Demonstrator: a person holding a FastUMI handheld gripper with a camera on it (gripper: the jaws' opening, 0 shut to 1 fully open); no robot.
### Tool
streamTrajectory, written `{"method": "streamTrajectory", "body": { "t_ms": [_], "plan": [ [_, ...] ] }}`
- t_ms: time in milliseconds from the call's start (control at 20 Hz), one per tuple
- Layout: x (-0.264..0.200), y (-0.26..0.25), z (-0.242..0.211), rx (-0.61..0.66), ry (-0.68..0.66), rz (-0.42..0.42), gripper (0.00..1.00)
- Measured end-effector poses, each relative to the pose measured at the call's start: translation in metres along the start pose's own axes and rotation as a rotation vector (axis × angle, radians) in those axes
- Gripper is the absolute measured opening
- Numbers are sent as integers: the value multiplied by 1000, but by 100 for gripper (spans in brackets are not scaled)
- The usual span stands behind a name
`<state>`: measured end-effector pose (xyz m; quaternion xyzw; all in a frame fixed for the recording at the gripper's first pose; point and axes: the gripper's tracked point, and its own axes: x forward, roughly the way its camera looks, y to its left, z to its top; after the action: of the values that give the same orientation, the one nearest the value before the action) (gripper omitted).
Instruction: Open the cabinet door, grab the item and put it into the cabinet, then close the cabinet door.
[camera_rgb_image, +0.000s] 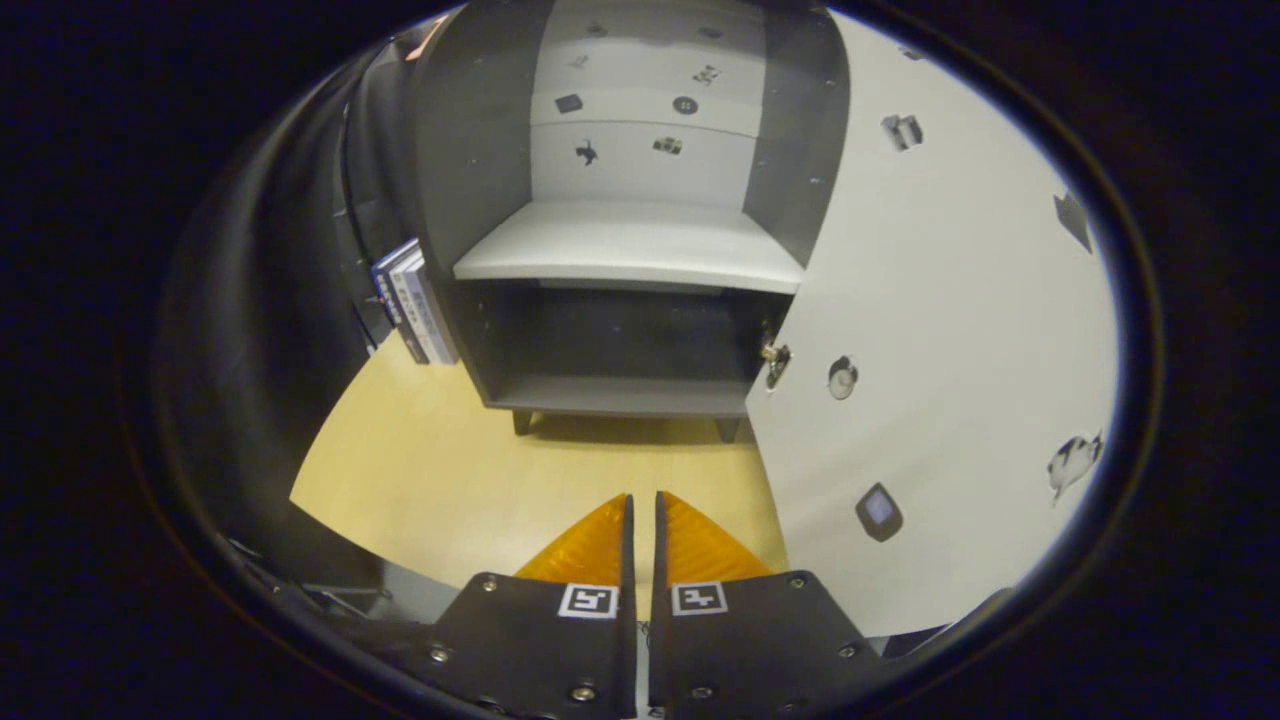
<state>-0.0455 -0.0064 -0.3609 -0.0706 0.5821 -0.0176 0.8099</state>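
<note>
In the gripper view, the gripper (642, 500) has its fingers drawn together with only a thin slit between them, nothing held, above the wooden worktop (430, 470). Beyond them stands the cabinet (620, 300), its door (950, 330) swung open to the right. Its lower compartment (620, 345) looks dark and bare; the shelf (630, 250) above carries nothing. Books (415, 305) lean just beside the cabinet's left wall.

The cabinet door (940, 330) hides the cabinet's (620, 300) right side; its stickers are too small to tell.

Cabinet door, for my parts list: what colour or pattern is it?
White, dotted with small picture stickers; the open cabinet door shows best in the gripper view.
</note>
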Motion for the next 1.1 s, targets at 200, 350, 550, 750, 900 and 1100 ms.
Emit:
{"method": "streamTrajectory", "body": {
  "t_ms": [200,350,550,750,900,1100],
  "plan": [
    [34,18,-41,-79,141,90,6],
    [56,28,-74,-151,248,151,6],
    [78,31,-110,-276,352,199,6],
    [92,30,-117,-338,378,229,6],
    [97,31,-113,-327,400,260,6],
    [98,32,-113,-367,415,284,6]
  ]
}}
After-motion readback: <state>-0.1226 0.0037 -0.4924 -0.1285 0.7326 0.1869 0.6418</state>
